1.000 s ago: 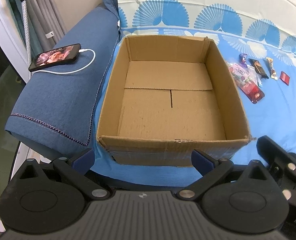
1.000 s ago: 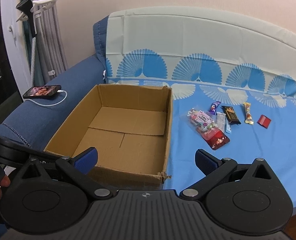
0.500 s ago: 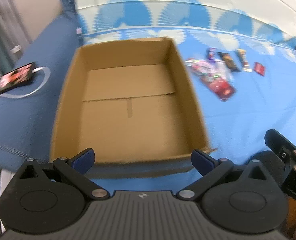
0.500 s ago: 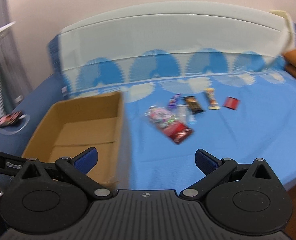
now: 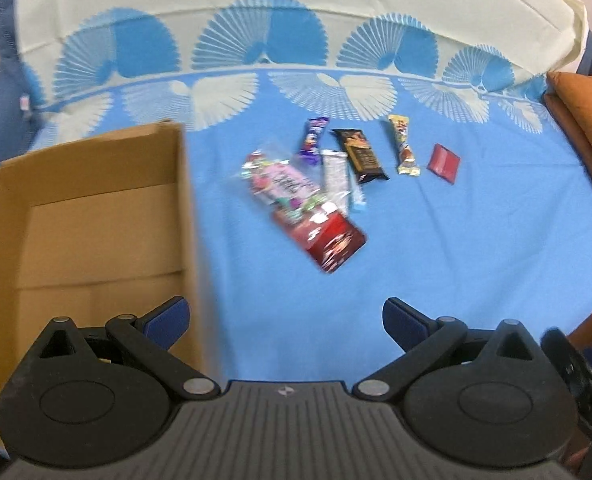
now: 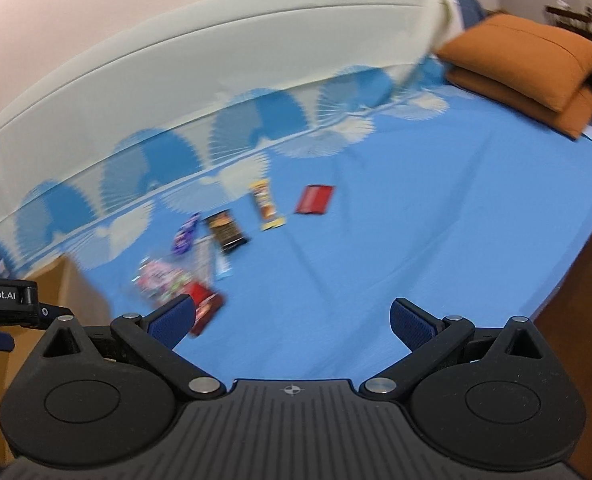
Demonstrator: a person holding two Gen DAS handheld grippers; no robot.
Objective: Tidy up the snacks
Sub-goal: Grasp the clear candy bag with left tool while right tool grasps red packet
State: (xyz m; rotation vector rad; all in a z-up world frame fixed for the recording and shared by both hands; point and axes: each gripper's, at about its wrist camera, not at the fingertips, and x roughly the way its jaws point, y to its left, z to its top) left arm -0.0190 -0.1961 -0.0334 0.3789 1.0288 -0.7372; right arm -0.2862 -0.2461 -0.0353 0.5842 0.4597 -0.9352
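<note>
Brown cardboard box (image 5: 96, 216); blue sheet (image 5: 456, 240), white fan pattern; orange pillow (image 6: 524, 64); red packet (image 5: 443, 163).

Soft, even indoor light — right view smeared by motion blur, fisheye-bent edges — left sharper

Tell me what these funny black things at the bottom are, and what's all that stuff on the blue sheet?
Those are two grabbing tools that a person holds, one per hand, each with a camera looking along its fingers. One picture comes from the left gripper, the other from the right gripper. Both are open and hold nothing. On the blue sheet lie snacks: a red packet, a pink candy bag, a dark bar and a small red square. The cardboard box beside them looks empty, ready for the snacks.
</note>
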